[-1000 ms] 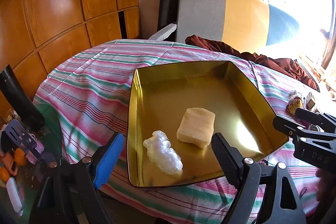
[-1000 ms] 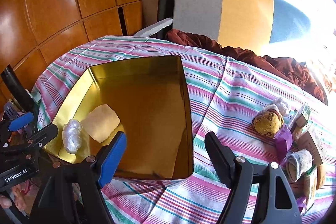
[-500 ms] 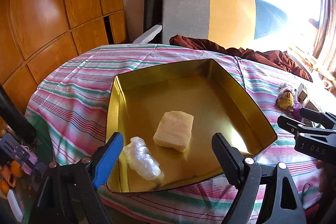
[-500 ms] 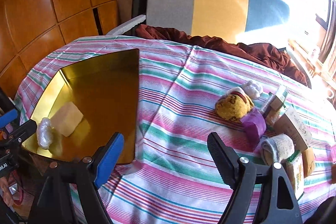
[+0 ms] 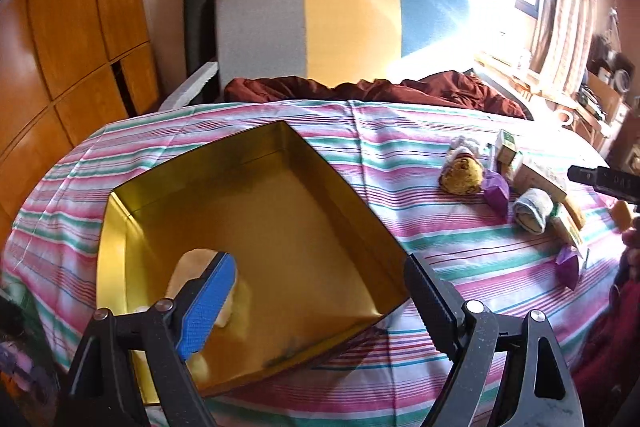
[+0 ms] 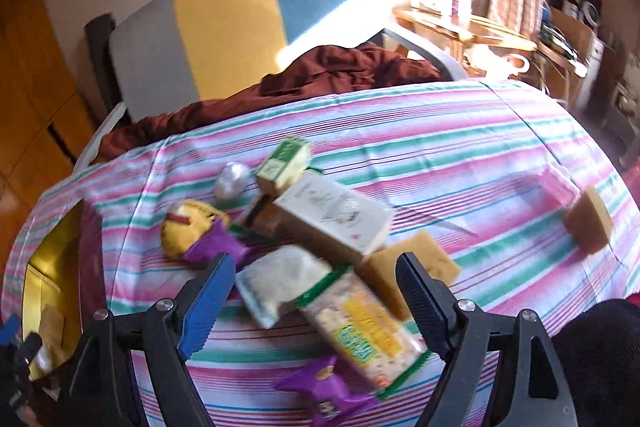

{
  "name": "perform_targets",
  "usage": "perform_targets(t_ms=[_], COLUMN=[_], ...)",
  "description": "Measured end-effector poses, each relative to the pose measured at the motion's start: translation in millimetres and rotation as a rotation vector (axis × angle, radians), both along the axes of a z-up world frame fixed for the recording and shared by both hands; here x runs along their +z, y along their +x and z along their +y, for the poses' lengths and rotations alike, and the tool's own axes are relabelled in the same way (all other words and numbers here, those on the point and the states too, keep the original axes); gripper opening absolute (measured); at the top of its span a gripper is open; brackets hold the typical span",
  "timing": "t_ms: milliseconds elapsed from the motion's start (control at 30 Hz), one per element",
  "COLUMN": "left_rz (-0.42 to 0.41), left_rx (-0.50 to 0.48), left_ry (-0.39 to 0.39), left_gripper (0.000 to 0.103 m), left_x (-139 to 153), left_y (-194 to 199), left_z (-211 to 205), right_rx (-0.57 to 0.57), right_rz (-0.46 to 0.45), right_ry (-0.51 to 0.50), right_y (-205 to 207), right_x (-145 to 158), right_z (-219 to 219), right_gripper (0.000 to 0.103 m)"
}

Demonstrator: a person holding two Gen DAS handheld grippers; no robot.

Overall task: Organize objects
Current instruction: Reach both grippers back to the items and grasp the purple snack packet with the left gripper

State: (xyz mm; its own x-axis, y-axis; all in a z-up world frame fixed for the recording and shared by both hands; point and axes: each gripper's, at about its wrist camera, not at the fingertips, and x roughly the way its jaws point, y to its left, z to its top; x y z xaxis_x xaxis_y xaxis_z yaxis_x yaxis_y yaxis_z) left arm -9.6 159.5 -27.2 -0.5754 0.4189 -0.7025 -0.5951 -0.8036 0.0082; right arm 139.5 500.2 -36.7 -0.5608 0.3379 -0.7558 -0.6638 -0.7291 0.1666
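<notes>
- The right gripper (image 6: pixel 316 291) has its jaws spread wide and empty, poised over a heap of loose things on the striped tabletop (image 6: pixel 460 147); the view is blurred.
- Between and just ahead of those jaws lie a green-and-yellow snack packet (image 6: pixel 362 327), a rolled grey sock (image 6: pixel 280 281) and a tan sponge (image 6: pixel 412 271).
- Around them sit a white carton (image 6: pixel 334 221), a yellow plush toy (image 6: pixel 188 227) and a purple wrapper (image 6: pixel 324 389); another sponge (image 6: pixel 590 223) lies well apart to the right.
- The left gripper (image 5: pixel 320 297) hangs wide and empty over the gold tin tray (image 5: pixel 256 195), where a pale block (image 5: pixel 188 273) shows partly behind one finger.
- Judged step: reaching for the next item to put in the tray.
- The next move calls for settling on one object, lowering onto it and closing without catching its neighbours.
</notes>
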Motion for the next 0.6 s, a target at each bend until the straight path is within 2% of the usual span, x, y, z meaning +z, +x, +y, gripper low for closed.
perform_targets(t_ms=[100, 167, 233, 333, 400, 467, 533, 600], left_rz=[-0.021, -0.042, -0.082, -0.129, -0.143, -0.191, -0.285, -0.366], left_rx=[-0.108, -0.194, -0.283, -0.414, -0.502, -0.581, -0.633, -0.654], left_ry=[0.005, 0.004, 0.005, 0.012, 0.018, 0.010, 0.010, 0.002], left_gripper=[0.086, 0.086, 0.081, 0.080, 0.078, 0.075, 0.061, 0.053], left_x=[-3, -7, -13, -22, -27, -34, -43, -54], left_y=[10, 18, 25, 41, 54, 66, 74, 80], left_z=[29, 51, 74, 108, 131, 155, 176, 193], right_rx=[-0.121, -0.180, -0.223, -0.256, -0.239, -0.226, -0.214, -0.211], right_rz=[0.047, 0.118, 0.172, 0.233, 0.246, 0.250, 0.253, 0.257], right_ry=[-0.051, -0.164, -0.254, -0.241, -0.255, -0.256, -0.269, -0.275], right_y=[27, 43, 54, 64, 64, 61, 58, 58], right_x=[-1, -11, -20, -16, -17, -17, -18, -19], right_z=[33, 52, 64, 68, 68, 67, 68, 69], right_gripper=[0.085, 0.088, 0.088, 0.088, 0.088, 0.088, 0.088, 0.088])
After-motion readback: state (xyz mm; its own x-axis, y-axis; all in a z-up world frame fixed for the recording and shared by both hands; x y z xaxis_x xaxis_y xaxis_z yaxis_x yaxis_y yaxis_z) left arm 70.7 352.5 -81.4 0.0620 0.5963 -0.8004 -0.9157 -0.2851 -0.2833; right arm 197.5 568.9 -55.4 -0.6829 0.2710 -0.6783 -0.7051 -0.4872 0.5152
